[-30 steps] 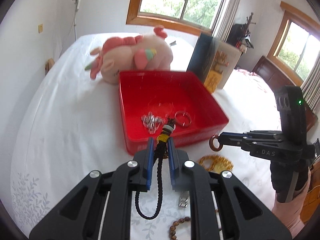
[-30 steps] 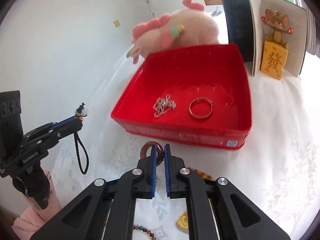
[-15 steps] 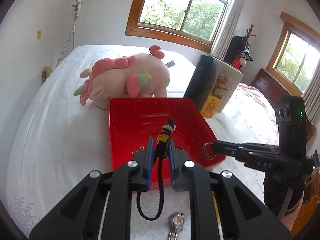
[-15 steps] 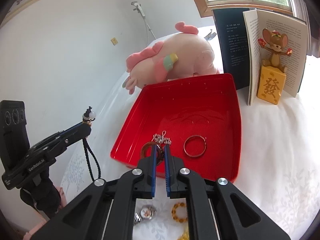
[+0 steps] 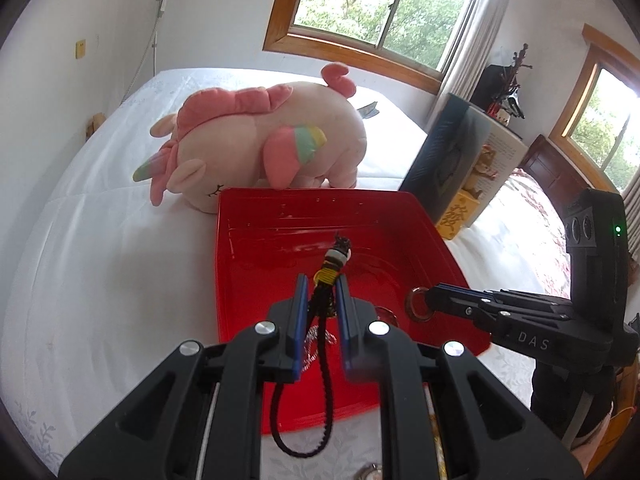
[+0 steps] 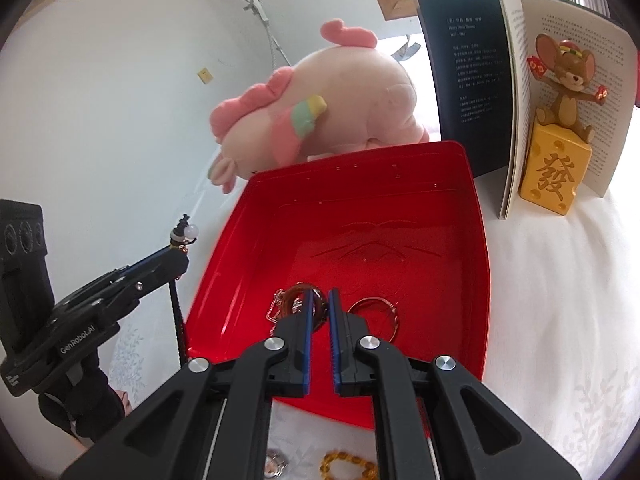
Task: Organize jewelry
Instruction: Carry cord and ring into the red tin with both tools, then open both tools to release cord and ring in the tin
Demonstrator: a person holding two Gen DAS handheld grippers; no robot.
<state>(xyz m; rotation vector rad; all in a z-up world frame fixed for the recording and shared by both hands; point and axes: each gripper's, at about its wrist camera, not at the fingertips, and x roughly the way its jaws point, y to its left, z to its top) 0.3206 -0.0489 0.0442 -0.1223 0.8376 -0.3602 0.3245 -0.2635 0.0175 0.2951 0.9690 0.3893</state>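
A red tray (image 5: 248, 280) lies on the white bed, with a silver chain (image 6: 274, 314) and a thin metal bangle (image 6: 376, 308) on its floor. My left gripper (image 5: 322, 292) is shut on a black cord bracelet (image 5: 322, 360) with a beaded charm at its top; the cord's loop hangs down over the tray's near wall. My right gripper (image 6: 320, 308) is shut on a brown ring (image 6: 294, 300) and hovers above the tray's near part. Each gripper appears in the other's view: the right gripper (image 5: 428, 300) with the brown ring (image 5: 418, 305), the left gripper (image 6: 178, 252) beside the tray's left wall (image 6: 216, 280).
A pink plush unicorn (image 5: 264, 140) lies behind the tray. An open book (image 6: 520, 80) stands at the back right with a mouse figure on a yellow block (image 6: 556, 168). An amber bead bracelet (image 6: 348, 466) and a watch (image 6: 276, 462) lie on the bed in front of the tray.
Both grippers have moved forward from in front of the tray's near wall to above the tray, each still holding its piece. The loose jewelry on the bed has slid toward the frames' bottom.
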